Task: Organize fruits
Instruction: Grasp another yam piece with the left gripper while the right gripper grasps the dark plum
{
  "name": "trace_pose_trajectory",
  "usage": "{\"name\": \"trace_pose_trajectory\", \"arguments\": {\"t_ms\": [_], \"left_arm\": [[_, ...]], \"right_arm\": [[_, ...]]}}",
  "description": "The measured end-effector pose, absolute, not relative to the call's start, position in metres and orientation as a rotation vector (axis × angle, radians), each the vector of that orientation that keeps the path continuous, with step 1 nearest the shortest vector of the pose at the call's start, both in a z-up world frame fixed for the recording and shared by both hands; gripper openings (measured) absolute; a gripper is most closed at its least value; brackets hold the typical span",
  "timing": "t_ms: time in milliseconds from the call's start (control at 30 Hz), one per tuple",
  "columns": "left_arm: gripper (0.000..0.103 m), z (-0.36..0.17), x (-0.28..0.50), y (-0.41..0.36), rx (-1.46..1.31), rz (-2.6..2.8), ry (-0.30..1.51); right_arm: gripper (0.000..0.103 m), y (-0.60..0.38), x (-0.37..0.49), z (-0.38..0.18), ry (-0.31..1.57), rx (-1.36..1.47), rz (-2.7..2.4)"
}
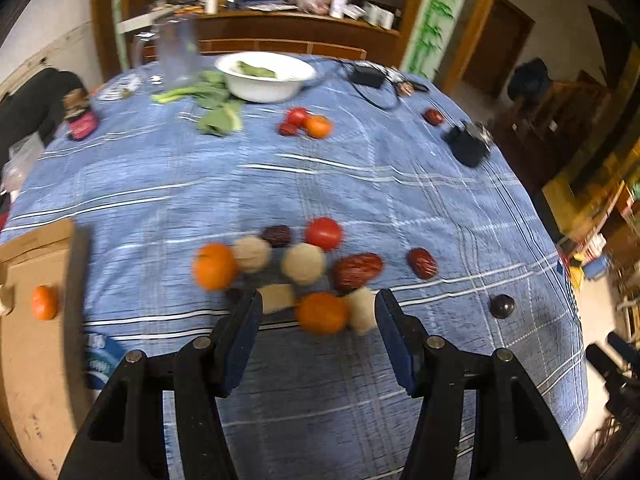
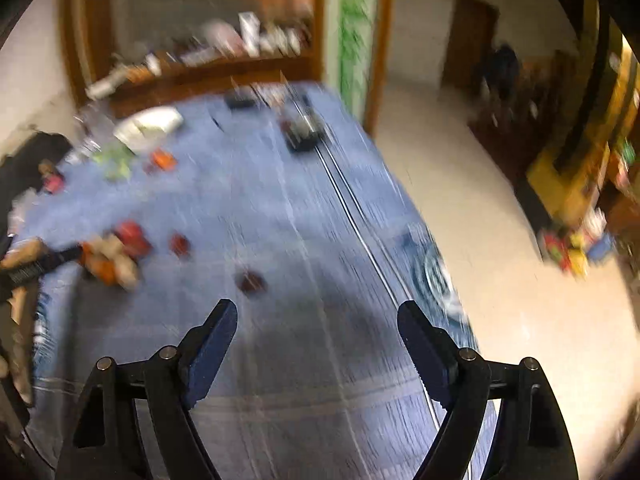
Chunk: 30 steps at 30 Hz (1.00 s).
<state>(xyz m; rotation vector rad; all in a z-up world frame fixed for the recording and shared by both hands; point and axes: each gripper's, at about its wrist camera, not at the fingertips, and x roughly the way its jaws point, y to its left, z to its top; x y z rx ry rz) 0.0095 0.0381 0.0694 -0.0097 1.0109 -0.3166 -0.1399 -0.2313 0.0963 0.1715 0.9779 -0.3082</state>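
Left gripper (image 1: 318,300): jaws apart, nothing clamped. It sits just short of a fruit cluster on the blue plaid tablecloth (image 1: 320,180); nearest is an orange (image 1: 322,313), flanked by pale round fruits (image 1: 303,263), a red date (image 1: 357,271) and a tomato (image 1: 323,233). One orange (image 1: 45,302) lies apart on the cardboard (image 1: 32,360) at left. White bowl (image 1: 266,76) at the far side. Right gripper (image 2: 318,312): jaws wide, empty, over bare cloth; the view is heavily blurred, with a dark, possibly round fruit (image 2: 251,281) just ahead.

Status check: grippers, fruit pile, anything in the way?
Left gripper open, empty, above fruit pile. Right gripper open, empty, over bare tablecloth. Nothing blocking.
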Motion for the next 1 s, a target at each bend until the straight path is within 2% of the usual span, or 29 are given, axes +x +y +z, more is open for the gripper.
{"name": "trace_pose_trajectory", "arguments": {"t_ms": [333,467,567,733,767,1000], "left_arm": [[0.057,0.034,0.048,-0.015,0.213,-0.373,1.002],[0.06,0.03,0.042,-0.028,0.331,-0.374,0.981],[0.053,0.029,0.022,-0.021,0.389,-0.4,0.976],[0.042,0.04,-0.013,0.008,0.325,-0.492,1.03],[0.036,0.041,-0.019,0.018,0.289,-0.51,1.054],[0.034,0.04,-0.042,0.091,0.128,-0.406,1.114]], "right_arm": [[0.085,-0.242,-0.157,0.08,1.024,0.245,-0.358],[0.085,-0.228,-0.154,0.082,1.023,0.231,-0.325],[0.085,-0.214,-0.146,0.082,1.025,0.205,-0.29],[0.085,-0.204,-0.138,0.075,1.024,0.197,-0.247],[0.085,-0.203,-0.137,0.073,1.025,0.199,-0.242],[0.085,-0.204,-0.116,0.057,1.045,0.225,-0.202]]}}
